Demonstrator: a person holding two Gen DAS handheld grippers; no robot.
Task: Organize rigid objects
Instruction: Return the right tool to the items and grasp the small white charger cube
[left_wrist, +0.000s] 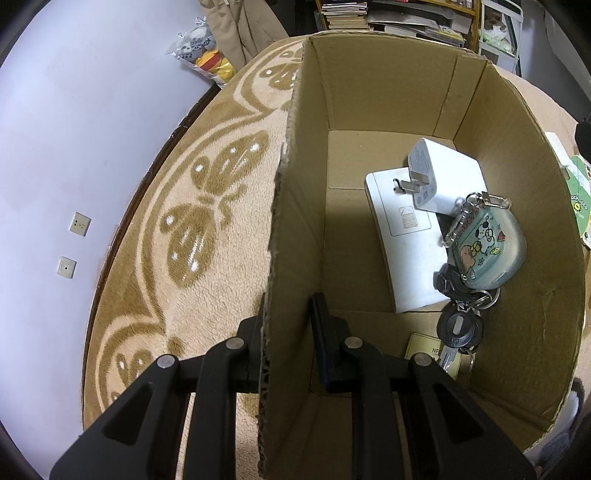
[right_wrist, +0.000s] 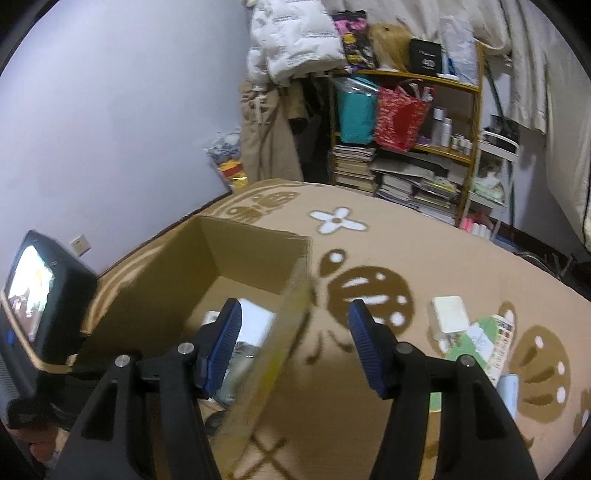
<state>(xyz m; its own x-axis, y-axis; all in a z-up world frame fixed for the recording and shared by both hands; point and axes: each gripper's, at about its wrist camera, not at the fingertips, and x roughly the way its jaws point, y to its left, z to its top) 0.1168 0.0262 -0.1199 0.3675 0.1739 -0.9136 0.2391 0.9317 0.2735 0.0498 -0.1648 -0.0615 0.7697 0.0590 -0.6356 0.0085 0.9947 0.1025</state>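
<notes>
An open cardboard box (left_wrist: 509, 155) stands on a beige patterned rug. In the left wrist view my left gripper (left_wrist: 288, 326) is shut on the box's left wall, one finger outside and one inside. Inside lie a white plug charger (left_wrist: 443, 177), a flat white device (left_wrist: 406, 247), a cartoon-printed case (left_wrist: 487, 251) on a bunch of keys (left_wrist: 461, 325), and a yellowish card (left_wrist: 423, 345). My right gripper (right_wrist: 295, 314) hangs open and holds nothing, straddling the box's (right_wrist: 155, 295) right wall from above. On the rug to its right lie a white adapter (right_wrist: 448, 314) and green-and-white packets (right_wrist: 487, 339).
The left gripper's body with its lit screen (right_wrist: 37, 306) shows at the left of the right wrist view. A green packet (left_wrist: 580, 199) lies just outside the box. A cluttered shelf (right_wrist: 406, 147) with books and bags stands against the far wall, with a plush toy bag (left_wrist: 205, 55) nearby.
</notes>
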